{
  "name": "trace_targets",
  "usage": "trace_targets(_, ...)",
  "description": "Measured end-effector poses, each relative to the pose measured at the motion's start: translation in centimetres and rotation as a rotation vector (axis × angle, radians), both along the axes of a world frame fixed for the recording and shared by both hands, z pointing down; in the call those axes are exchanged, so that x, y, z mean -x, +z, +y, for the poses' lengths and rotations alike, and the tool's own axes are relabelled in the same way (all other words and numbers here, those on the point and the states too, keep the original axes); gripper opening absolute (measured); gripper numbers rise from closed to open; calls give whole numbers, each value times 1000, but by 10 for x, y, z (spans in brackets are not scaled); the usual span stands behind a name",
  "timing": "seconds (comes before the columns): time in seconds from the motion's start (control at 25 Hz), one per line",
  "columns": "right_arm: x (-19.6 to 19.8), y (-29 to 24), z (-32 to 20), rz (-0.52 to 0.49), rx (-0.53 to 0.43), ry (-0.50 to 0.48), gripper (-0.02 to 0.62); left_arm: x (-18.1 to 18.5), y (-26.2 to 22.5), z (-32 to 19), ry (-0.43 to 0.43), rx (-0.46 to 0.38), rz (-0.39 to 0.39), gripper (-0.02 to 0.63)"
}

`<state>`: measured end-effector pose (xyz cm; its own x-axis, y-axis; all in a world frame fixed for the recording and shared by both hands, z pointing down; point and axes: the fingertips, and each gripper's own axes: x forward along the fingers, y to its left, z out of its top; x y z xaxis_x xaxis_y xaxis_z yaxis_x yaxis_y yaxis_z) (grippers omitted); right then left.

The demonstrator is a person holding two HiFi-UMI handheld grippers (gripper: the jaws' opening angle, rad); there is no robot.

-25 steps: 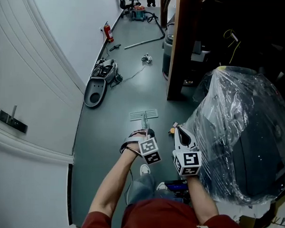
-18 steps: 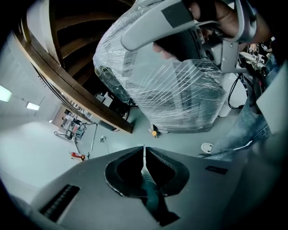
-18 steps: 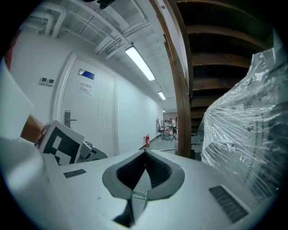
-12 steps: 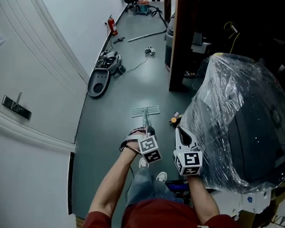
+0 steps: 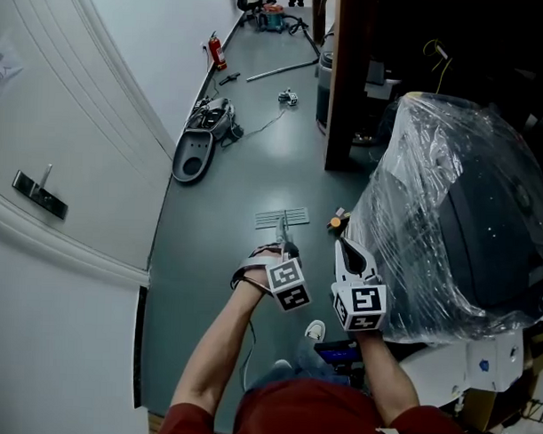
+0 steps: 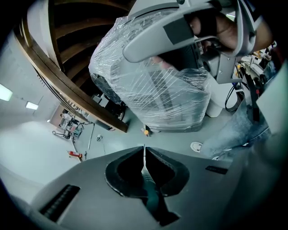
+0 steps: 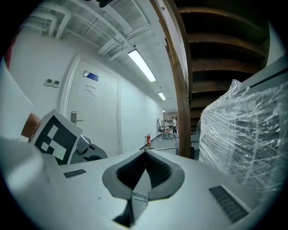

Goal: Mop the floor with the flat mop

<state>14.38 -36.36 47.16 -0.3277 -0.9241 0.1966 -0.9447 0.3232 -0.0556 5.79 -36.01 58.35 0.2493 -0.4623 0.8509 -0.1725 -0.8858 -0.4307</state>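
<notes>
The left gripper [image 6: 144, 153] is clamped on the handle [image 5: 279, 235] of the flat mop [image 5: 282, 218], whose head lies flat on the floor [image 5: 213, 227] just ahead of it. The right gripper [image 7: 145, 156], beside the left, has its jaws together on nothing. Mopping looks under way, but no wet trail shows in this dim view, so most of the floor ahead probably remains.

The left gripper [image 6: 144, 151] has its jaws closed on a thin mop handle [image 6: 145, 176], which runs up the narrow gap between them. Beyond lies grey floor [image 6: 175, 137]. A bulky film-wrapped load [image 6: 157, 90] stands on it, with a small orange item [image 6: 146, 132] at its base. A dark wooden beam [image 6: 58, 85] crosses the upper left. The right gripper [image 6: 135, 47] shows overhead, its jaw state not determinable. A shoe [image 6: 196, 146] and a jeans leg [image 6: 243, 128] are at lower right. A red extinguisher [image 6: 73, 154] is at far left.
</notes>
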Motion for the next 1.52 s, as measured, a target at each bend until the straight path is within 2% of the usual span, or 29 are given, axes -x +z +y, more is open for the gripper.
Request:
trace_targets(0.32, 46, 1, 76, 40, 7, 9, 17, 35, 3, 68, 42, 3, -7, 21)
trace_targets(0.92, 84, -9, 178, 77, 0, 39, 17, 74, 3, 167, 82, 19, -12, 21)
trace_targets(1.52, 75, -7, 258, 57, -1, 15, 17, 69, 4, 252, 51, 34, -24, 21)
